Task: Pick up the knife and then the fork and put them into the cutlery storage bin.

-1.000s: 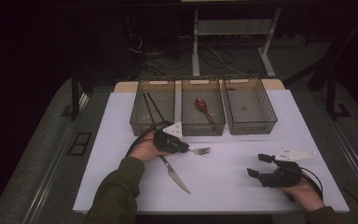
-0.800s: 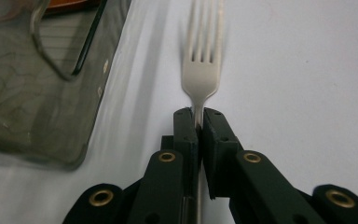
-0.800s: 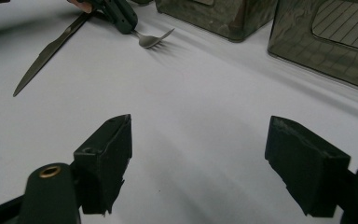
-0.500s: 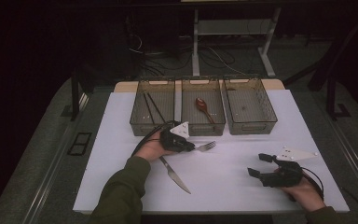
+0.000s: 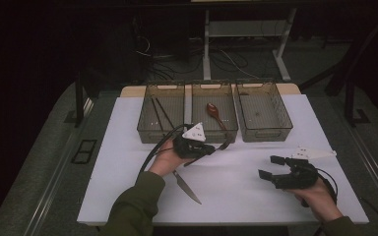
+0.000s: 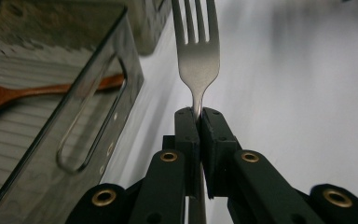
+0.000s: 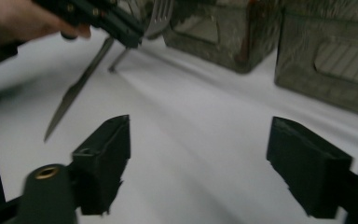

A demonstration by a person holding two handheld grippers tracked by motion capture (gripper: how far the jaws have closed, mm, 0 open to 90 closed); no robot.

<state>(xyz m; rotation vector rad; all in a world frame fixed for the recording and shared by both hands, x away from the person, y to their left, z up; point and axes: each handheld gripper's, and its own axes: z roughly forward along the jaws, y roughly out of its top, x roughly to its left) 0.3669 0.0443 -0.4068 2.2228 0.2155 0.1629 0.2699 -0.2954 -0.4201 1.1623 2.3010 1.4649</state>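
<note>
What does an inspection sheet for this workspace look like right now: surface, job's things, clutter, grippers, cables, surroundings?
Surface: white table top, evenly lit, dark room around it.
Job's things: fork clamped by its neck, tines pointing away from the gripper; knife flat on the table; three mesh bins in a row, left one with chopsticks, middle one with a wooden spoon, right one bare.
Clutter: nothing seen.
Grippers: left gripper shut on the fork, lifted near the middle bin; right gripper open, nothing between the jaws.
Cables: black cable trails from the left gripper.
Surroundings: desk legs and floor wiring behind.
</note>
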